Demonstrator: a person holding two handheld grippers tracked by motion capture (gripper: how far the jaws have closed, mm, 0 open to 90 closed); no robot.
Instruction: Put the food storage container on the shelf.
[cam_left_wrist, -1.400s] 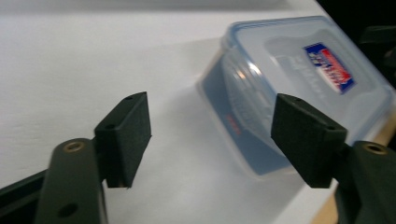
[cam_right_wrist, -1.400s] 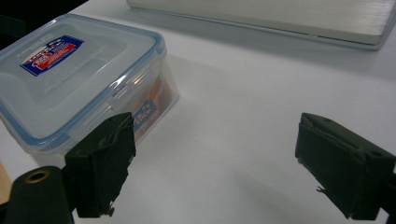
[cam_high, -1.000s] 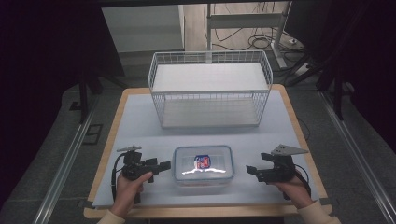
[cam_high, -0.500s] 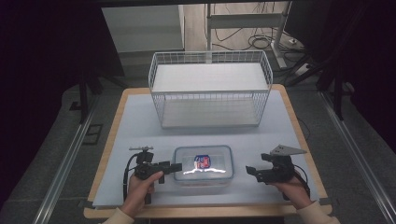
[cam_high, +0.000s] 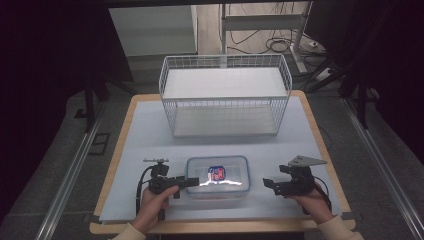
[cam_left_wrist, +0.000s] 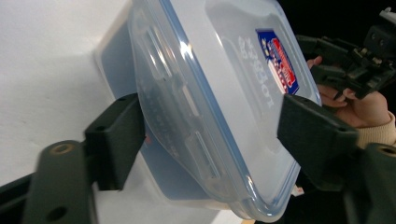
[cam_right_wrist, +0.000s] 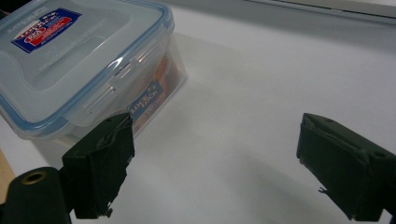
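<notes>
High view: a clear box (cam_high: 218, 176) with a blue-edged lid lies on the white mat (cam_high: 145, 135) near the front of the table (cam_high: 305, 100). Beyond it, well apart, stands a white wire basket (cam_high: 225, 95) with nothing between the two. The left gripper (cam_high: 192, 182) is at the box's left end, its jaws reaching over that end. The right gripper (cam_high: 266, 183) hovers to the right of the box, near but apart from it, pointing toward it. Dark floor, rails and cables lie around the table.

Left gripper view: the box (cam_left_wrist: 219, 102) fills the gap between the jaws, one jaw at its side wall under the lid rim, the other over the lid near the label (cam_left_wrist: 278, 60). The jaws have just been closing with the box end between them; whether the pads press on it yet, I cannot tell. Past the lid, the right gripper (cam_left_wrist: 303, 49) shows in the person's hand (cam_left_wrist: 359, 105).

Right gripper view: the jaws of the right gripper (cam_right_wrist: 215, 170) stand spread wide over bare mat (cam_right_wrist: 261, 93), nothing between them. The box (cam_right_wrist: 84, 60) sits ahead to the left, just past one jaw, its lid latch facing the camera.
</notes>
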